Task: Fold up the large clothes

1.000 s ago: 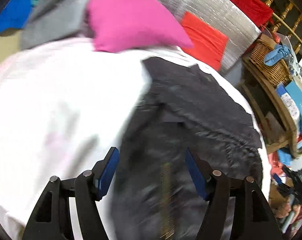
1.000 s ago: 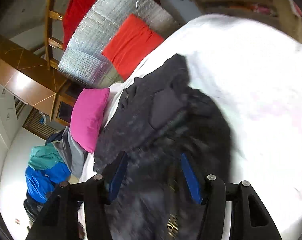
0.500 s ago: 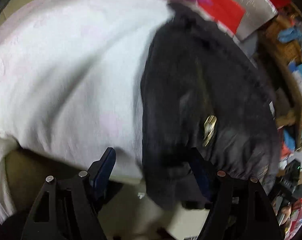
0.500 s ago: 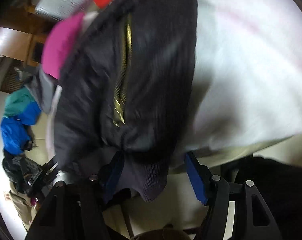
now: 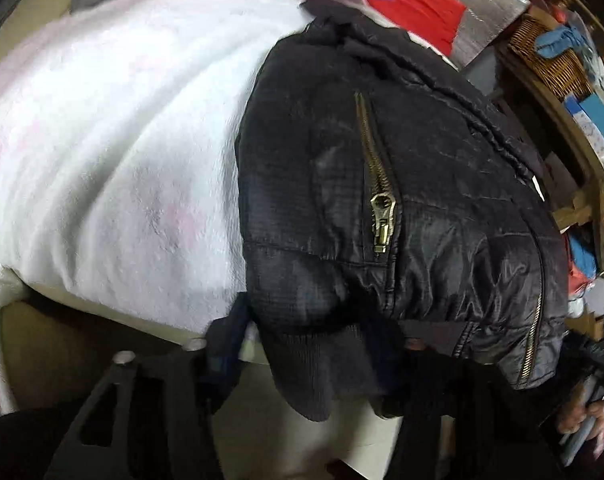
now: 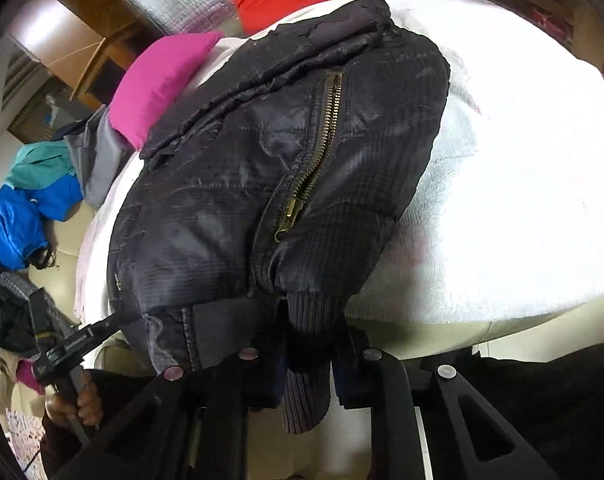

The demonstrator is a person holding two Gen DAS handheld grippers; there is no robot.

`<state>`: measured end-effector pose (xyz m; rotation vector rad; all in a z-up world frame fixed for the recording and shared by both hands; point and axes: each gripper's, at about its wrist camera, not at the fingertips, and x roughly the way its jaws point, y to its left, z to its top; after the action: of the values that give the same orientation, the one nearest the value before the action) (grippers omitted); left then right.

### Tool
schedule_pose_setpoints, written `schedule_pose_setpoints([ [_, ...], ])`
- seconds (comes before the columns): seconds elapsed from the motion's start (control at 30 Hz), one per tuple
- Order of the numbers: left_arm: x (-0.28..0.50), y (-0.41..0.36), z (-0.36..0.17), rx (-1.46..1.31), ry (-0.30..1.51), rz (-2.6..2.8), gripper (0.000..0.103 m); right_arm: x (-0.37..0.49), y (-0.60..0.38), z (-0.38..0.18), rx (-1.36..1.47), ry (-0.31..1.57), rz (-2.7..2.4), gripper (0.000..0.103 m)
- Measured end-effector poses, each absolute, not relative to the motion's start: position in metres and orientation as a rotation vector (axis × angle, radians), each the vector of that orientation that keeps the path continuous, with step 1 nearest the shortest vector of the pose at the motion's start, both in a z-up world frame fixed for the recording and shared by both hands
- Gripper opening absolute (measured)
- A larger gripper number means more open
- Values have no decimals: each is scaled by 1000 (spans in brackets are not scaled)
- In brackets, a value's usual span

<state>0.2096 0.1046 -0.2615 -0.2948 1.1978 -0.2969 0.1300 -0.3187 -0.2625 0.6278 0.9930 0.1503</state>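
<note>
The black jacket (image 5: pixel 402 208) lies on the white blanket (image 5: pixel 114 152), its ribbed hem hanging over the blanket's near edge. No writing can be read on it. The left hand-held gripper (image 5: pixel 306 344) and the right hand-held gripper (image 6: pixel 308 356) each pinch that hem. A pink pillow (image 6: pixel 162 80) sits behind the jacket.

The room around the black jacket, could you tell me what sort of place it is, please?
Probably a cluttered bedroom at home: the black jacket lies on a bed with a white blanket, a pink pillow sits at its far end, and more clothes are piled beyond.
</note>
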Motion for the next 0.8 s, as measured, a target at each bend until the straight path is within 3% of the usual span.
schedule_pose_setpoints([
  [0.13, 212, 103, -275, -295, 1267, -309, 77, 141, -322, -292, 728, 1065, 156, 32],
  [0.2, 209, 98, -274, -262, 1259, -339, 77, 143, -321, -291, 698, 1064, 160, 32],
  [0.23, 208, 97, -271, -260, 1242, -351, 73, 143, -320, -289, 677, 1055, 160, 24],
  [0.3, 207, 98, -264, -260, 1215, -364, 50, 140, -321, -276, 641, 1030, 161, 18],
  [0.4, 213, 107, -256, -323, 1201, -401, 25, 136, -326, -250, 627, 967, 178, 17],
  [0.47, 216, 108, -244, -359, 1168, -443, 19, 137, -332, -228, 614, 907, 184, 17],
  [0.6, 229, 112, -204, -384, 1058, -497, 17, 140, -352, -183, 590, 725, 177, 10],
  [0.8, 284, 130, -143, -523, 898, -542, 16, 164, -397, -131, 626, 491, 167, 10],
])
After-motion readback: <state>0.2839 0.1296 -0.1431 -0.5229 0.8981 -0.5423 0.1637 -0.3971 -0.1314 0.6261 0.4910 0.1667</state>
